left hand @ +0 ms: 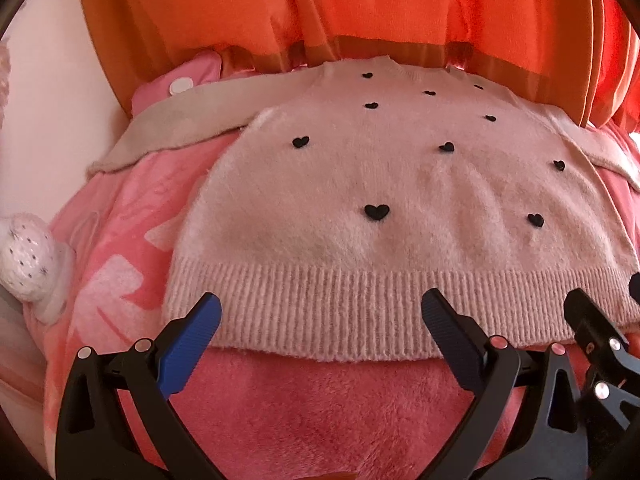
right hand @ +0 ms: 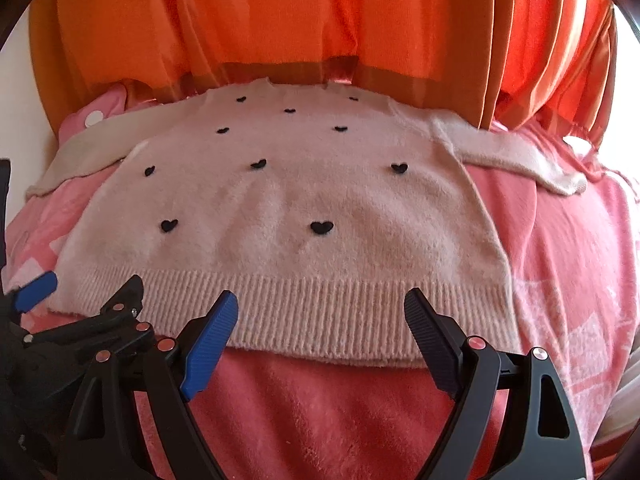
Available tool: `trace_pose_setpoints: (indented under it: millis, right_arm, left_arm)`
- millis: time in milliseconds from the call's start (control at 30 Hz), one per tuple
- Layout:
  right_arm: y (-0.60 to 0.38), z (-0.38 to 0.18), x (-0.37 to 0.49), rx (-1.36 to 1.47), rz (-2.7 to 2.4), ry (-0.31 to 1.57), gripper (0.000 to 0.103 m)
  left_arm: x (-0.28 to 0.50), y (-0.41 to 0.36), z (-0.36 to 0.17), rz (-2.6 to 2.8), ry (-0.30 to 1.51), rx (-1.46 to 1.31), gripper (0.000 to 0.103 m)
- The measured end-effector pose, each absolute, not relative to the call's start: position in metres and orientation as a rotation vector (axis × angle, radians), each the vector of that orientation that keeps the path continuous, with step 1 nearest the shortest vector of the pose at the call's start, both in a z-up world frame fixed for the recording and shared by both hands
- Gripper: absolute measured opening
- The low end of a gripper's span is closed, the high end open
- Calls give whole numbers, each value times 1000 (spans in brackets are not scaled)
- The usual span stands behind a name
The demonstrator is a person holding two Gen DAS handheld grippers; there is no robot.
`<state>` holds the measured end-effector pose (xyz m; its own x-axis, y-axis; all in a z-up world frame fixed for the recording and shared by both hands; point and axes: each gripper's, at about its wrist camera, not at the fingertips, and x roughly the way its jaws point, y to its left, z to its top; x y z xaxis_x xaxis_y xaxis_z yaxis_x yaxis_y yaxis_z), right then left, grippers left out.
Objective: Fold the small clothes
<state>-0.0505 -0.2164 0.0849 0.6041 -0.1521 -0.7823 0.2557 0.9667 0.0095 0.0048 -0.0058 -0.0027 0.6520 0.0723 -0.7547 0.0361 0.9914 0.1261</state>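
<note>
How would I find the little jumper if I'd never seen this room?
Look for the big orange curtain hanging at the back, then the pink fleece blanket spread below it. Lying flat on that blanket is the sweater, sleeves stretched out sideways. It is the only pale pink fluffy thing dotted with tiny black hearts, with a ribbed hem at its near edge.
</note>
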Motion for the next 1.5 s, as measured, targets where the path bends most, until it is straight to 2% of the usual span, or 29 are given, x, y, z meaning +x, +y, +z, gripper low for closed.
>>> trace_pose_setpoints:
  millis: [1500]
  right_arm:
    - [-220, 73, -55, 150, -285, 902, 83]
  left_arm:
    - [4, -9, -13, 6, 870, 133, 98]
